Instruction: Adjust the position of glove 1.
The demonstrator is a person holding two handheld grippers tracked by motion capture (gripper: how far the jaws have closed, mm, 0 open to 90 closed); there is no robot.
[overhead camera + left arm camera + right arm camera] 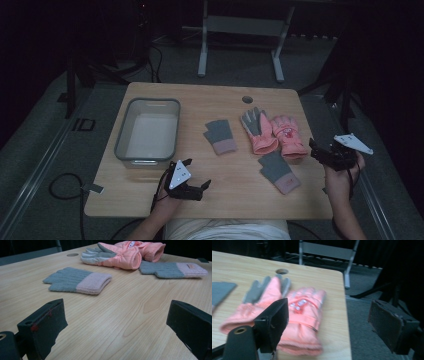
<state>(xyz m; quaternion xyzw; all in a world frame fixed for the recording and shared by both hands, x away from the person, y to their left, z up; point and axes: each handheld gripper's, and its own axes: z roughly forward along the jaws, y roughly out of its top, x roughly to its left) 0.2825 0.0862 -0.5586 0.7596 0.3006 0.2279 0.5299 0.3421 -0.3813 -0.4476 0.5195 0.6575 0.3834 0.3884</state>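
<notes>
Both grippers are up and empty over a wooden table [165, 95]. The left gripper [199, 175] sits low in the high view, bottom centre-left, jaws spread wide with only bare wood between them; in the left gripper view those jaws frame open tabletop at the bottom corners. Ahead of it, centre-left in that view, lies a grey knit glove with pink cuff [77, 281], flat on the wood, well short of the jaws. Over on the right edge of the high view, the right gripper [320, 150] hangs just off the table's right side, jaws parted, nothing between them. In the right gripper view, the pink padded ski gloves [294, 312] lie side by side, touching, in the left half of the frame, the left jaw overlapping them in the picture; whether it touches them I cannot tell. In the high view, that pink pair sits right of centre, with a second grey knit glove [279, 171] just below it. A grey plastic bin [121, 135] stands at the left of the table, open side up.
</notes>
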